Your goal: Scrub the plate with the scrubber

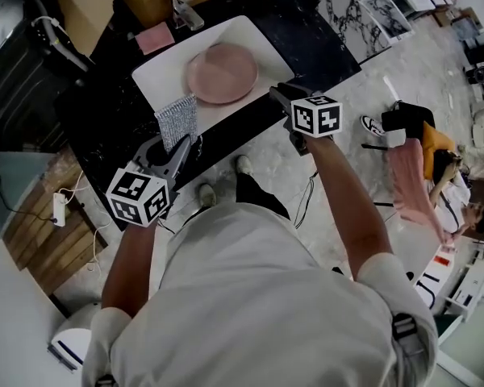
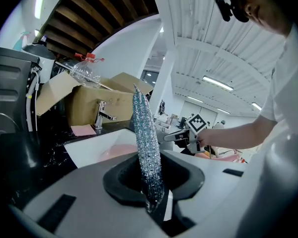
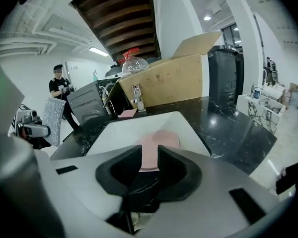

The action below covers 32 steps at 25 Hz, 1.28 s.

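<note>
The left gripper (image 1: 176,145) holds the scrubber (image 1: 177,119) clamped upright over the sink's (image 1: 157,79) near edge, clear of the plate (image 1: 222,72) lying mid-sink. The right gripper (image 1: 282,97), jaws narrowly apart and apparently empty, hovers at the sink's near right corner. Scrubbing looks yet to begin.
</note>
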Available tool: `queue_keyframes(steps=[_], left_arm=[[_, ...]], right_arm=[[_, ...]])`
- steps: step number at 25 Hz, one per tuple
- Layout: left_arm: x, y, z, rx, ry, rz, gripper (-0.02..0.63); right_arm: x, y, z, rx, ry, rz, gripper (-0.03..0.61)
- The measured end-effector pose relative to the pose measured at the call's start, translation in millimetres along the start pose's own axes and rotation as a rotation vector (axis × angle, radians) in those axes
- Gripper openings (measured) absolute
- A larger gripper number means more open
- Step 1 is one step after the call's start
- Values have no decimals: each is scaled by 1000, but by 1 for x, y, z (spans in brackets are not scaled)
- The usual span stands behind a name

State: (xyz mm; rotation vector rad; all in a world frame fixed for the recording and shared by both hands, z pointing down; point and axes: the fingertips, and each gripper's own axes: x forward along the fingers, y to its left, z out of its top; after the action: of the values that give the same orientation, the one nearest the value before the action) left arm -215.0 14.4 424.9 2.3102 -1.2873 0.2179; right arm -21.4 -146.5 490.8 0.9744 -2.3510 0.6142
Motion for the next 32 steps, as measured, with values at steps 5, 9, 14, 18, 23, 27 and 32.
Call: queue_keyframes(steps=[5,9,14,18,23,27,32], left_arm=[[21,10,11,-7,3,27,75],[37,18,21,-12,-6,58,75],[54,24,29,-23,-14,96,75],[62,29,32,-34,-13,118,75],[68,31,34,-49,-13,129,75],[70,30,32,-46,-2,134,75],[69,30,32,-48,2,149,75]], right_arm=[[52,-27,7,12,101,27,91],[90,-53,8,37,206,39,98],[124,-79,3,66,331,48,98],[143,-82,2,78,386,52,98],[163,-88,-8,134,446,33,98],[177,-92,-19,150,494,11,98],[191,-100,-26,159,538,-42,98]])
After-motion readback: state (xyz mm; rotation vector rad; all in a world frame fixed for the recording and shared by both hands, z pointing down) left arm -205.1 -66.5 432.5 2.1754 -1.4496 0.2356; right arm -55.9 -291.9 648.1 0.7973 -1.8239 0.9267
